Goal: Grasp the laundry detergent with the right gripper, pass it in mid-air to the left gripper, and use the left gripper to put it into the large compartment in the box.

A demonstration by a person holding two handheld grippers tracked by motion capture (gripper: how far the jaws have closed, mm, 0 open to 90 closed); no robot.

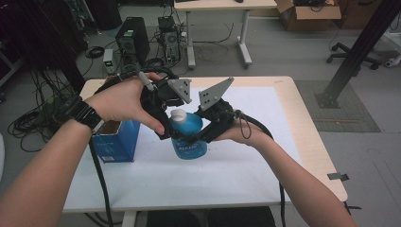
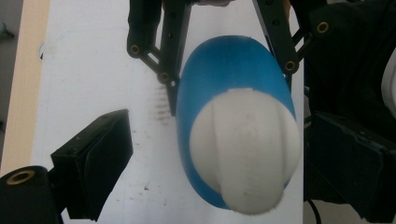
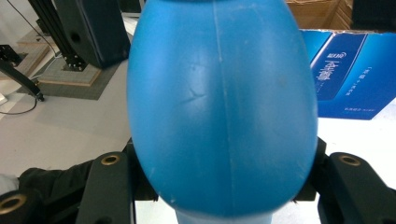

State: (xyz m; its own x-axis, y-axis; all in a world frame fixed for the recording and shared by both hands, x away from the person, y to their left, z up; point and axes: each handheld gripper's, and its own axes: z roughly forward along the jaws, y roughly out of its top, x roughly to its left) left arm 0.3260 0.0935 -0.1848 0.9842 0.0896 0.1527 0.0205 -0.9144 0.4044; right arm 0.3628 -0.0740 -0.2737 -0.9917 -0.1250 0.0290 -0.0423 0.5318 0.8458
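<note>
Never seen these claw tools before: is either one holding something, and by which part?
The right gripper clamps the blue bottle by its body. The left gripper stands open around the white cap, not pressing it.

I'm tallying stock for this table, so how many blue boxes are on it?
1. The blue box stands open-topped on the white table, near its left edge beside the blue bottle. Arms and hand-held grippers cover part of the table, so another could be hidden.

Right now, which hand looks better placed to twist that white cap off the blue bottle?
Probably the left. The left gripper sits above the white cap, its jaws open on either side. The right gripper is shut on the blue bottle, so it looks busy steadying it.
</note>
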